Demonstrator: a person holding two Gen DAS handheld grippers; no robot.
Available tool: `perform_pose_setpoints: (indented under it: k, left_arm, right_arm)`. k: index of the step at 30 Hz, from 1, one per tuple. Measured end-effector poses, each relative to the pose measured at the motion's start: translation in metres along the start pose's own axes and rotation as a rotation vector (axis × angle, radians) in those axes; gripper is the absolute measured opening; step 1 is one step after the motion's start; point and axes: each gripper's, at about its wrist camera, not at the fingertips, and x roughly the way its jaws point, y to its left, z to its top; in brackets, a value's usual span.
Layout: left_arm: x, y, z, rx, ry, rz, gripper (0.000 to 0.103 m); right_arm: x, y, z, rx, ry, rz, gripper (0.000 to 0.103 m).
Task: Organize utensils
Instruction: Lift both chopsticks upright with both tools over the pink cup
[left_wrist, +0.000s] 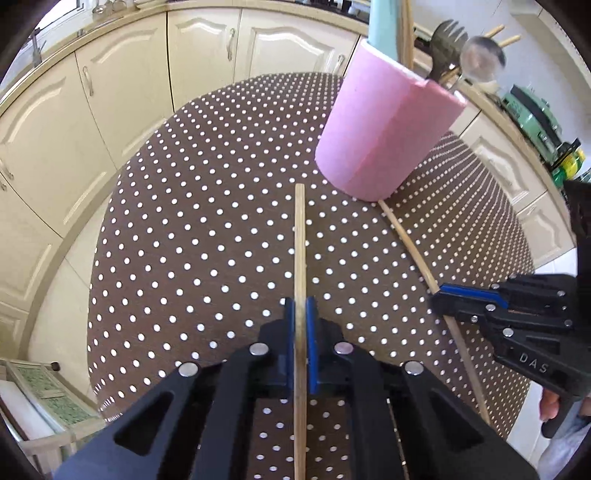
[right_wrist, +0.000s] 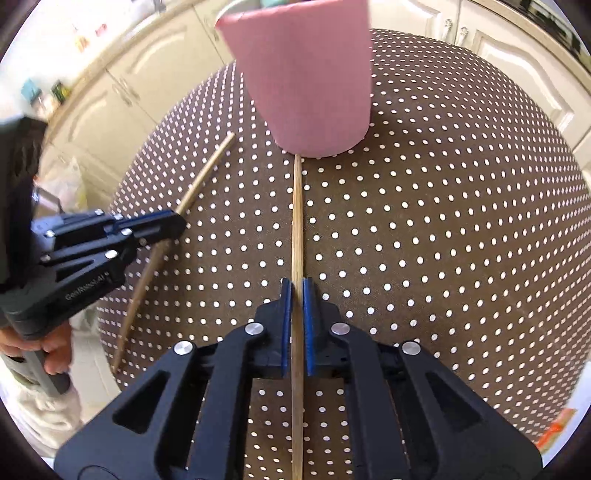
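Note:
Two wooden chopsticks lie on the brown dotted tablecloth (left_wrist: 184, 229). My left gripper (left_wrist: 300, 301) is shut on one chopstick (left_wrist: 300, 236), whose far tip points at open cloth to the left of the pink utensil cup (left_wrist: 384, 129). My right gripper (right_wrist: 297, 282) is shut on the other chopstick (right_wrist: 297, 221), whose far tip touches the base of the pink cup (right_wrist: 306, 74). Each view shows the other hand's tool: the right gripper (left_wrist: 439, 295) on its chopstick (left_wrist: 410, 247), and the left gripper (right_wrist: 183, 221) on its chopstick (right_wrist: 207, 173). The cup holds a teal utensil, a dark slotted spoon (left_wrist: 447, 40) and wooden sticks.
Cream cabinets (left_wrist: 122, 92) curve around the far side of the round table. A green appliance (left_wrist: 532, 110) stands on the counter at the right. A wooden tray rack (left_wrist: 44, 398) sits below the table's left edge. A hand (right_wrist: 55, 354) holds the left tool's grip.

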Motion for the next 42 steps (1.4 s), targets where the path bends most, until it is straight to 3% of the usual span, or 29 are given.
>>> perform_pose_setpoints:
  k: [4,14,19,25,37,42]
  left_arm:
    - [-0.018,-0.001,-0.009,0.005,-0.086,-0.024,0.006]
    - [-0.069,-0.033,-0.02,0.051,-0.34,-0.128,0.006]
    - [-0.095,-0.052,-0.024,0.105,-0.462,-0.122,0.006]
    - [-0.119,-0.066,-0.02,0.153,-0.627,-0.164,0.006]
    - [-0.164,-0.087,0.023,0.187,-0.971,-0.218,0.006]
    - [-0.171,-0.085,0.041,0.157,-1.092,-0.23,0.006]
  right_arm:
    - [-0.015,-0.022,-0.018,0.014,-0.055,0.058,0.006]
    - [-0.08,-0.05,-0.048,0.01,-0.302,0.218,0.006]
    - [-0.108,-0.051,-0.061,0.009,-0.429,0.172,0.006]
    - [-0.156,-0.06,-0.071,0.008,-0.616,0.188,0.006]
    - [-0.209,-0.025,-0.046,0.031,-1.018,0.185,0.007]
    - [-0.21,-0.01,-0.007,0.027,-1.117,0.174,0.007]
